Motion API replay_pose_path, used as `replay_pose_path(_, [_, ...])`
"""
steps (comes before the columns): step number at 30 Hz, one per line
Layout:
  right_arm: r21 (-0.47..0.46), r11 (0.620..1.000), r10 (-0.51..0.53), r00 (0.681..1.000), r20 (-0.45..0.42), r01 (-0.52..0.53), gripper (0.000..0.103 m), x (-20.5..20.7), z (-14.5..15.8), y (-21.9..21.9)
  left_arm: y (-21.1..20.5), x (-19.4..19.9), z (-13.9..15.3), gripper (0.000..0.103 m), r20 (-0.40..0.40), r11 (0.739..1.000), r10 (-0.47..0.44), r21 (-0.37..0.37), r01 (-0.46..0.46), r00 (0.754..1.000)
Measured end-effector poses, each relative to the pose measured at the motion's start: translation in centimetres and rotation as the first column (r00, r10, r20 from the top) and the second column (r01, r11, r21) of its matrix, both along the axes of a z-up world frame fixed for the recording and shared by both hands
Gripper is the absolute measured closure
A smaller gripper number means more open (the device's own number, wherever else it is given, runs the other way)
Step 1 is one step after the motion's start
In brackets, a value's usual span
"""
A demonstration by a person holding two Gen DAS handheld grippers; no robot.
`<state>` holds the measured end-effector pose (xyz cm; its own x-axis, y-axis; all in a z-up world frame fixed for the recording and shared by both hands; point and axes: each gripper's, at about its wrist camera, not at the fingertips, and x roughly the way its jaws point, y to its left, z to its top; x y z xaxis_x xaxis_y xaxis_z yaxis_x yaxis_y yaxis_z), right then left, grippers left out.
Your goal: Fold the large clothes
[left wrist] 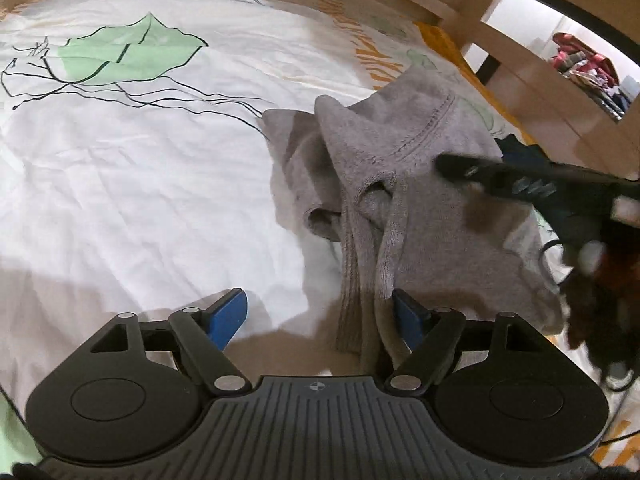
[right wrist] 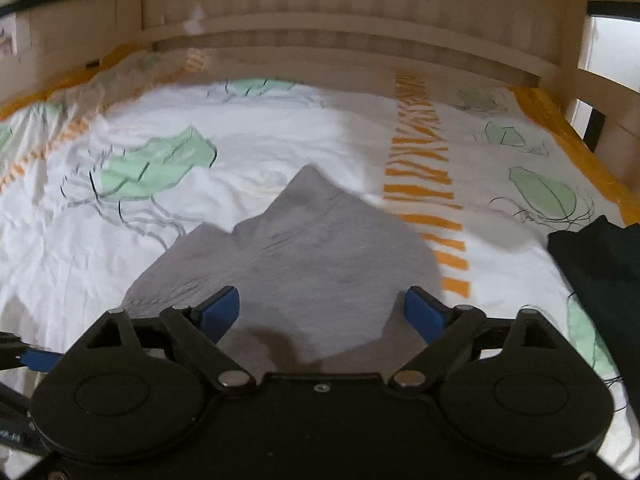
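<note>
A soft grey knitted top (left wrist: 404,184) lies in a crumpled heap on the bed with the white leaf-print sheet (left wrist: 140,168), near the bed's wooden end rail (right wrist: 340,46). The left gripper (left wrist: 320,316) stands wide, with a ribbed edge of the top hanging between its blue pads, not pinched. The right gripper (right wrist: 322,308) is wide and empty above the heap. I think a grab here could catch many layers and fold the top crooked.
</note>
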<state>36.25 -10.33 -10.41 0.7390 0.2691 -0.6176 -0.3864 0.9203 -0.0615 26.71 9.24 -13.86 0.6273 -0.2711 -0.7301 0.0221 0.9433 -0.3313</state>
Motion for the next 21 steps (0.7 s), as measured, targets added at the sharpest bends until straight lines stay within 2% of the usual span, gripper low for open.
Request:
replay_pose_path(5, [-0.170, 0.984, 0.056, 0.997, 0.049, -0.047, 0.000, -2.0, -2.2, 4.3, -0.3, -0.8, 0.2, 0.025, 0.007, 1.000, 0.023, 0.009, -0.023, 1.000])
replay_pose_path(6, [-0.180, 0.982, 0.062, 0.996, 0.060, -0.051, 0.000, -2.5, -2.3, 4.5, -0.2, -1.0, 0.2, 0.025, 0.008, 1.000, 0.029, 0.006, -0.029, 1.000])
replay_pose_path(8, [-0.134, 0.988, 0.084, 0.995, 0.052, -0.076, 0.000, -3.2, -1.9, 3.9, 0.0, -1.6, 0.6, 0.025, 0.015, 0.999, 0.043, 0.000, -0.043, 0.999])
replay_pose_path(10, [-0.077, 0.993, 0.098, 0.993, 0.060, -0.093, 0.003, -4.0, -1.0, 2.9, 0.0, -2.4, 1.6, 0.025, 0.044, 0.997, 0.067, 0.026, -0.069, 0.997])
replay_pose_path(16, [0.117, 0.992, 0.025, 0.993, 0.116, -0.039, 0.001, -8.0, 2.8, -1.3, -1.6, -5.5, 6.2, 0.025, 0.185, 0.966, 0.132, 0.196, -0.168, 0.974])
replay_pose_path(21, [0.236, 0.971, -0.059, 0.997, 0.055, 0.045, 0.001, -11.2, 4.2, -3.9, -4.9, -7.5, 9.1, 0.025, 0.252, 0.925, 0.107, 0.329, -0.189, 0.962])
